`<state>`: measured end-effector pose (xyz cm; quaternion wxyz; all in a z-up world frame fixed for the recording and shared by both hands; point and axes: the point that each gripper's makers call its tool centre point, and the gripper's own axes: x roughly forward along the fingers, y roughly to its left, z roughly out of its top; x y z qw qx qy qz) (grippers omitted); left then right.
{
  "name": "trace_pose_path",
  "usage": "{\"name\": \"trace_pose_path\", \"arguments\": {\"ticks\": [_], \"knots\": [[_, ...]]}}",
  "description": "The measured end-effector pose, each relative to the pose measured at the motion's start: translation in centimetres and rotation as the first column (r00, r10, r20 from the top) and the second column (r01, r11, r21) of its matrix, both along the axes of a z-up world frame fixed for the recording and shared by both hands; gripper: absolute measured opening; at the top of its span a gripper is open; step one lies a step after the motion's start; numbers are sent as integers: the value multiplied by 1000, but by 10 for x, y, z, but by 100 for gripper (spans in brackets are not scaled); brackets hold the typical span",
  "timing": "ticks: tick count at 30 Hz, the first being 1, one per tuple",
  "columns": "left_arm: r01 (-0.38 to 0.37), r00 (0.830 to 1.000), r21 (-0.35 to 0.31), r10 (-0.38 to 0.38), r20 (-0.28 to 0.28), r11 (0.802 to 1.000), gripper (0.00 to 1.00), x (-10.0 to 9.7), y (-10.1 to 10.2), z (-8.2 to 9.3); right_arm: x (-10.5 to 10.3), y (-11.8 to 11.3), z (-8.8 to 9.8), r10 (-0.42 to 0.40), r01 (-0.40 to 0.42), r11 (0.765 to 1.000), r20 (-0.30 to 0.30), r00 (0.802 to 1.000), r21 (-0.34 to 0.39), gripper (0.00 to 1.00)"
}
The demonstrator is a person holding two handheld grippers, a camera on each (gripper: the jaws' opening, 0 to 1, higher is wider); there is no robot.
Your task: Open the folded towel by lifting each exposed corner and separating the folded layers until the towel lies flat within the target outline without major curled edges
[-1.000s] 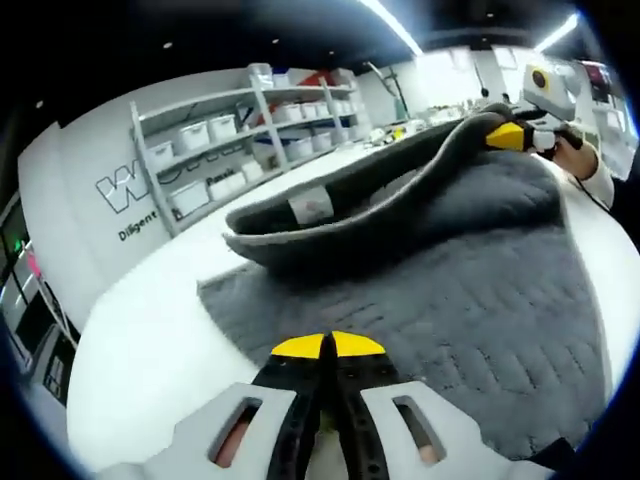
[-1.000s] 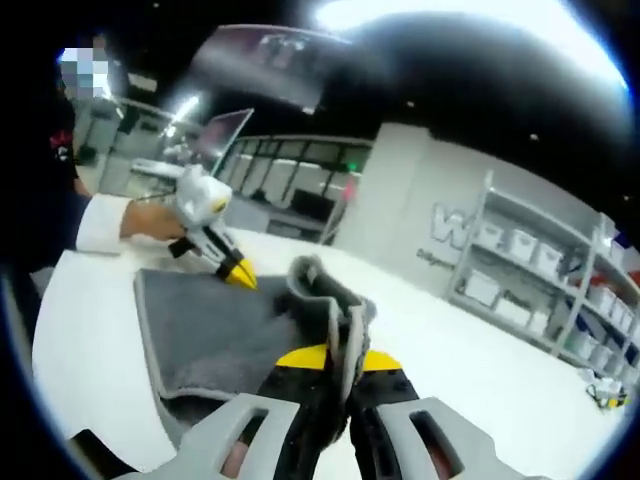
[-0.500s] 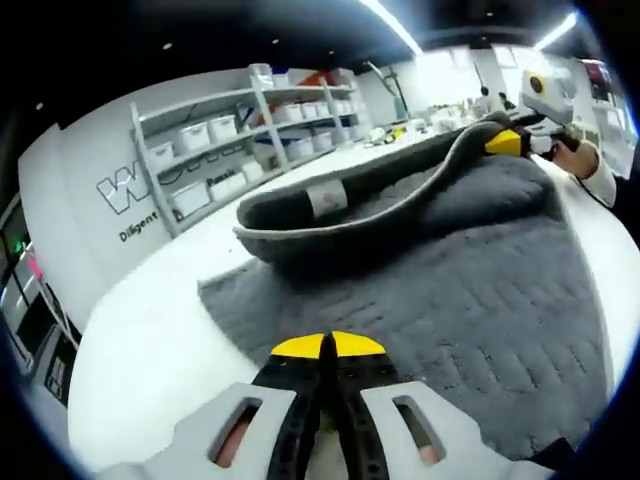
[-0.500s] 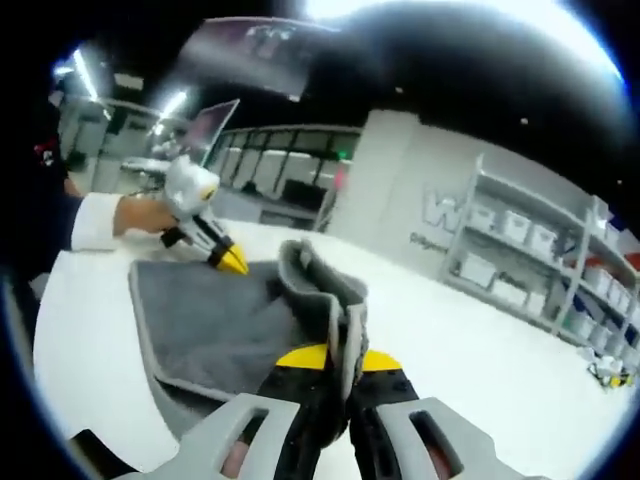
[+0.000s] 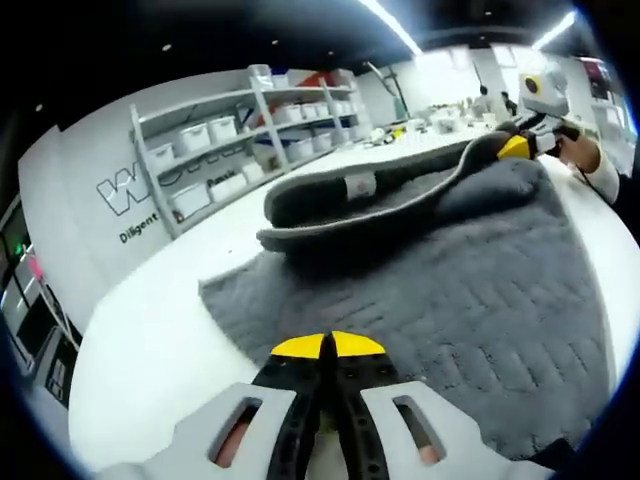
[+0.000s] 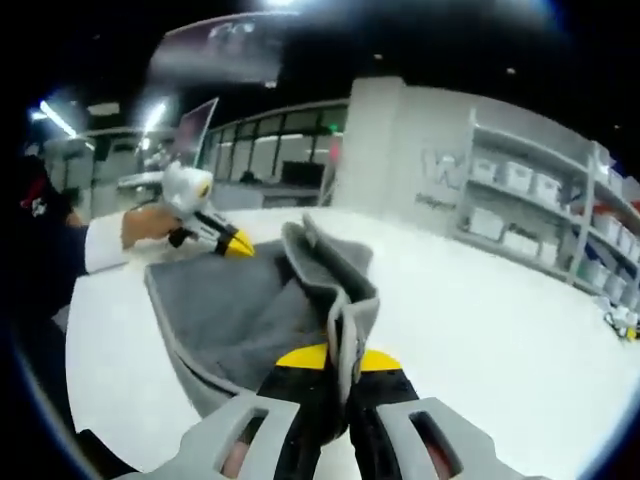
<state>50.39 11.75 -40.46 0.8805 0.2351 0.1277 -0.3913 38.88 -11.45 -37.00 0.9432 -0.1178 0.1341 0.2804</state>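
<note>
Evidently the unfolding is midway: the grey towel (image 5: 470, 290) lies on the white table (image 5: 140, 330), its quilted lower layer spread while the top layer, white label (image 5: 358, 186) showing, hangs lifted and curled toward one o'clock in the left gripper view. The right gripper (image 6: 337, 356) is clamped on that raised edge, and the left gripper (image 5: 327, 345) has its jaws pressed together at the towel's near edge, though whether it pinches cloth I cannot tell. Next, I judge, the held layer must be carried across and laid flat.

White table (image 5: 140, 330) (plain) bears a grey towel (image 5: 480, 290).
</note>
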Motion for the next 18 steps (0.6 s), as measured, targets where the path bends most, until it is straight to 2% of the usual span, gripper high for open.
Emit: {"name": "trace_pose_path", "arguments": {"ticks": [6, 10, 13, 15, 18], "knots": [[2, 1000, -3, -2, 0, 1000, 1, 0, 0, 0, -8, -6, -4, 12, -13, 1000, -64, 998, -22, 0], [2, 1000, -3, -2, 1, 1000, 1, 0, -1, 0, -16, -10, -14, 35, -44, 995, -105, 994, -88, 0], [3, 1000, -3, -3, 4, 1000, 1, 0, -1, 0, -16, -13, -15, 32, -43, 994, -107, 994, -102, 1], [5, 1000, 1, -5, 8, 1000, 1, 0, -1, 0, -16, -14, -16, 40, -51, 993, -109, 993, -104, 4], [14, 1000, 17, -14, 26, 1000, 1, -1, -2, 0, -12, -18, -17, 35, -46, 993, -102, 994, -111, 13]]}}
